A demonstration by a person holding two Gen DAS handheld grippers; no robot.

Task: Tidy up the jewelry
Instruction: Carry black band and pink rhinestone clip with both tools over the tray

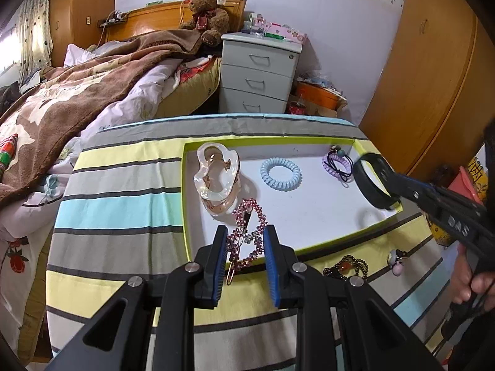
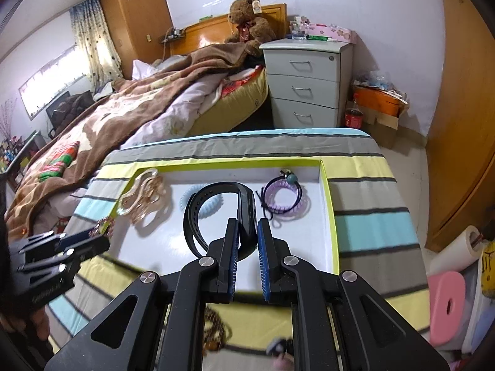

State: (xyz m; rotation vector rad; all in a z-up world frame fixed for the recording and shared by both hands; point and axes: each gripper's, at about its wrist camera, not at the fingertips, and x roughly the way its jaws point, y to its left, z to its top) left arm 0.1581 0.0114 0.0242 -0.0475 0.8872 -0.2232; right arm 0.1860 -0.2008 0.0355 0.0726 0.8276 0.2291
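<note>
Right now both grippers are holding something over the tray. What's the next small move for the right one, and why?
Probably lower the right gripper and release the black wristband onto bare tray floor. The band hangs above the tray, near the blue coil tie and purple hair tie.

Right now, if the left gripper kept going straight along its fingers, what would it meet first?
Probably the clear hair claw in the tray, just beyond the rhinestone clip held by the left gripper; depth is uncertain.

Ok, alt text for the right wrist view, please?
The right gripper is shut on a black wristband above a white tray with a lime rim, which holds hair ties and a clear hair claw. The left gripper enters at left.
</note>
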